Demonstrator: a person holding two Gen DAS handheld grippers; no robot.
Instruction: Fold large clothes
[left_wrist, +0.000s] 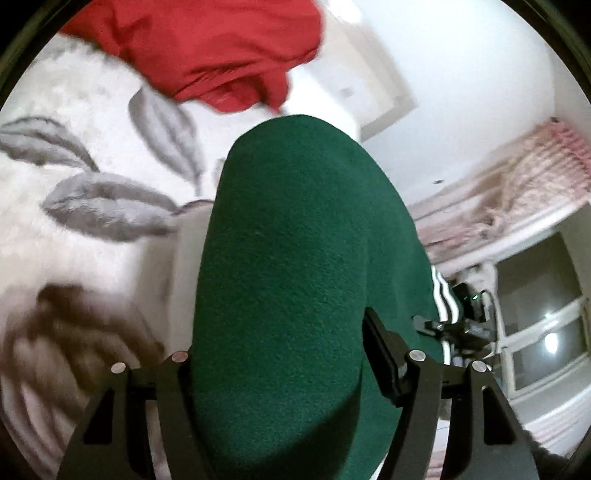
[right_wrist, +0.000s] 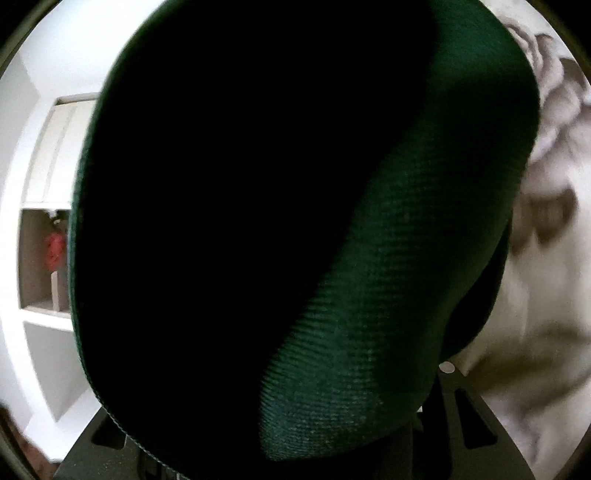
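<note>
Holding the green garment (left_wrist: 284, 266) up off the bed, one gripper at each end. Left gripper (left_wrist: 280, 354): jaws standing partly apart with a thick bunch of green fabric packed between them, right finger (left_wrist: 384, 354) visible pressing against the cloth, left finger buried under it; reading as clamped on the garment. White stripes (left_wrist: 445, 295) of the same garment trailing off to the right, toward the right gripper (left_wrist: 456, 328), seen there small and dark, apparently gripping the striped edge. Right wrist view: green garment (right_wrist: 388, 295) draping over the lens, mostly in black shadow, ribbed weave showing on the lit side; fingers hidden under the cloth, so jaw gap not readable there. Red garment (left_wrist: 221, 48) lying at top of left view on the white leaf-print blanket (left_wrist: 92, 177). Blanket blurring heavily in both views.
</note>
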